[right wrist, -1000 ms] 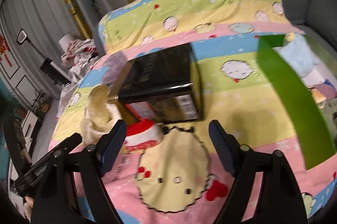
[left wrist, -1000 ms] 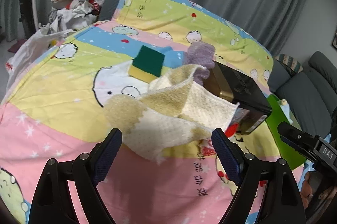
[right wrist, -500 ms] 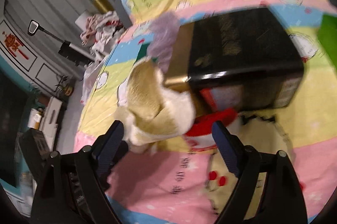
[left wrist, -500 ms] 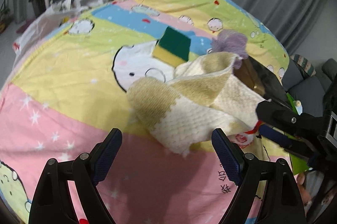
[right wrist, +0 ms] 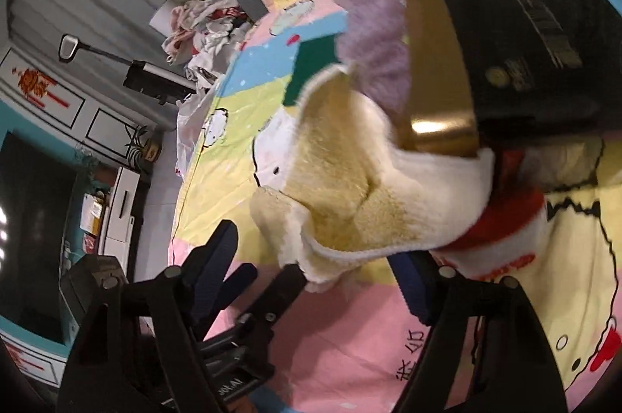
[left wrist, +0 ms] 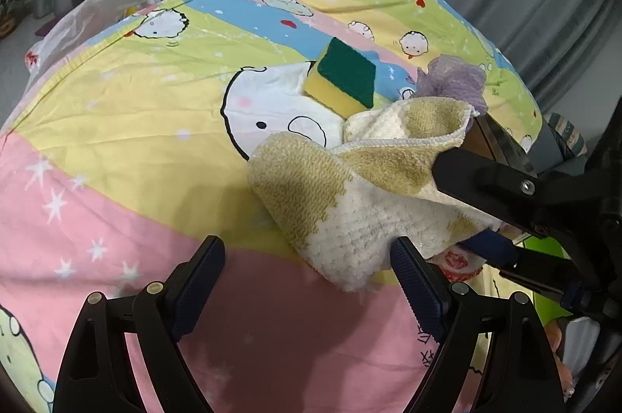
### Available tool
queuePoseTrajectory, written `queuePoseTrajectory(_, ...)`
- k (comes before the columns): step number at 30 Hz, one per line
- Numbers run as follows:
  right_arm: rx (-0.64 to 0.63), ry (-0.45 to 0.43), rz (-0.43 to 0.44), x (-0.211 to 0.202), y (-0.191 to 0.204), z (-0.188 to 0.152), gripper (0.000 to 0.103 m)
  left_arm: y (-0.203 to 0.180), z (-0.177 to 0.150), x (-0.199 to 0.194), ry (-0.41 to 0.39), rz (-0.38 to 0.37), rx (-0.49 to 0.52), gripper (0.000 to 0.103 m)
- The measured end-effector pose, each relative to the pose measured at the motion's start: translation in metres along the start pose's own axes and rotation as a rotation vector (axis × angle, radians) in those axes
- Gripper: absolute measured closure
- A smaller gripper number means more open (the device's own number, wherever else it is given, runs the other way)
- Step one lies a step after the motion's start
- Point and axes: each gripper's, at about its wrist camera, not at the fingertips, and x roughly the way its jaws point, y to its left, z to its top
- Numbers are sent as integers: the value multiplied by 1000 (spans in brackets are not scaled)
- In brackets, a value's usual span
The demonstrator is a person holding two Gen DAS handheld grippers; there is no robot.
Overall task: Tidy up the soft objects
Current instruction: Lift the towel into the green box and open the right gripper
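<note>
The right gripper (right wrist: pixel 322 269) has swung in around the crumpled towel (left wrist: pixel 361 187) beside the black box (right wrist: pixel 525 43) – jaws closing, nothing gripped; left gripper (left wrist: pixel 307 280) waits open nearby – pickup looks imminent.

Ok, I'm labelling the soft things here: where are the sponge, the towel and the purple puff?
sponge (left wrist: pixel 344 72): left wrist view, on its green top.
towel (left wrist: pixel 346 222): left wrist view, on its white near fold.
purple puff (right wrist: pixel 375 24): right wrist view, on its middle.
</note>
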Motion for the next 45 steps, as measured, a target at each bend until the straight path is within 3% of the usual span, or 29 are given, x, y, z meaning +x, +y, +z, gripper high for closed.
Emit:
queuePoseTrajectory(6,40,58,-77,32,-9,12,27,1,2,5,-3,-5,-19,16)
queuePoseTrajectory(8,34,72,-79,40,-8,14,28,4,3,6,-9,-18,-45,20)
queuePoseTrajectory(9,20,73,-91,44,-5,15,29,4,3,6,-10,-24,-50,28)
queuePoseTrajectory(10,3,72,-104,47,-3,16,37,4,3,7,-7,-36,-56,35)
queuePoseTrajectory(11,-7,79,-106,50,-3,16,53,4,3,9,-5,-43,-56,38)
queuePoseTrajectory(13,-16,101,-114,59,-4,16,70,2,4,12,3,-64,-52,53)
queuePoseTrajectory(17,-26,66,-56,45,-11,14,85,-5,4,10,-4,-109,-39,61)
queuePoseTrajectory(28,-36,-149,119,-78,-20,1,86,-76,-3,-67,-129,-279,132,61)
queuePoseTrajectory(34,-36,-278,123,-146,-40,-4,86,-132,-9,-91,-167,-352,229,61)
queuePoseTrajectory(45,35,-510,71,-244,-107,-10,85,-248,-26,-89,-162,-464,420,61)
